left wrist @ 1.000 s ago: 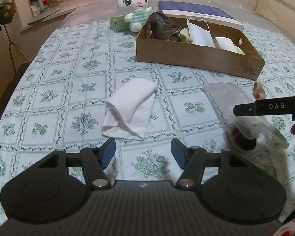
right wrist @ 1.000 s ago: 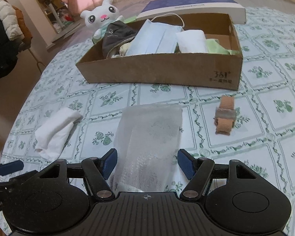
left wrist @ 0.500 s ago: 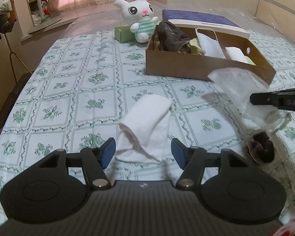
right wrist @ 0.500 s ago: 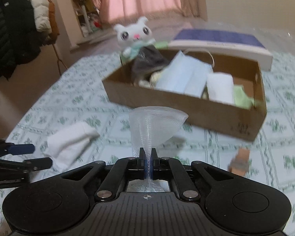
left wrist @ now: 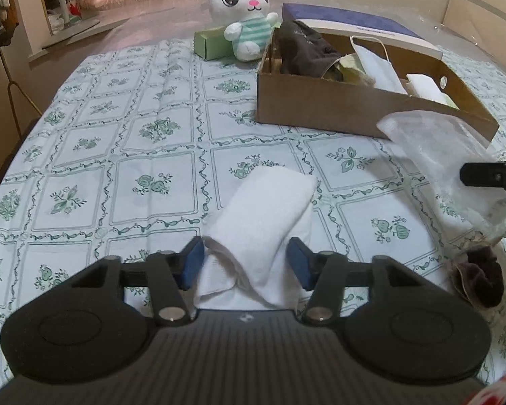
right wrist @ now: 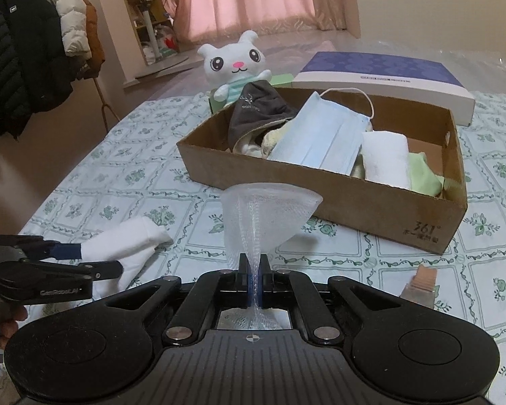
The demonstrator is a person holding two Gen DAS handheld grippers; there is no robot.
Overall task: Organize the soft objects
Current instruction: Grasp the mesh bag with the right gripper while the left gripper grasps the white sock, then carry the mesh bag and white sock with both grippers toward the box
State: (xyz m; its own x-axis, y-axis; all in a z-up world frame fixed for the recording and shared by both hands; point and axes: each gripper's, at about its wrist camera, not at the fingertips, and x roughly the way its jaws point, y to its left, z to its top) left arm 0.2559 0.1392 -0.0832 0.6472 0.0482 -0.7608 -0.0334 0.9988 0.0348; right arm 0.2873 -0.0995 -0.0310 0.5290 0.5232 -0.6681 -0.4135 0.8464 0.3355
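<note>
A folded white towel (left wrist: 263, 209) lies on the green-patterned tablecloth. My left gripper (left wrist: 246, 263) is low over its near end, its blue pads on either side of the cloth and its jaws closing. My right gripper (right wrist: 254, 270) is shut on a translucent mesh pouch (right wrist: 270, 212), which fans upward from the pads, lifted off the cloth. In the left wrist view the pouch (left wrist: 438, 148) hangs at the right. Behind it stands the open cardboard box (right wrist: 320, 195), which holds a dark cap, a blue face mask (right wrist: 324, 135), a white roll and green cloth.
A white plush rabbit (left wrist: 243, 17) and a green carton (left wrist: 209, 44) stand behind the box's left end, and a flat blue-and-white box (right wrist: 381, 74) lies behind it. A dark scrunchie (left wrist: 479, 280) and a beige band (right wrist: 421, 283) lie near the right edge. Coats (right wrist: 27, 50) hang beyond the table's left side.
My right gripper shut on the mesh pouch and lifted it off the cloth, uncovering the scrunchie. My left gripper moved forward and down over the white towel, and its jaws narrowed.
</note>
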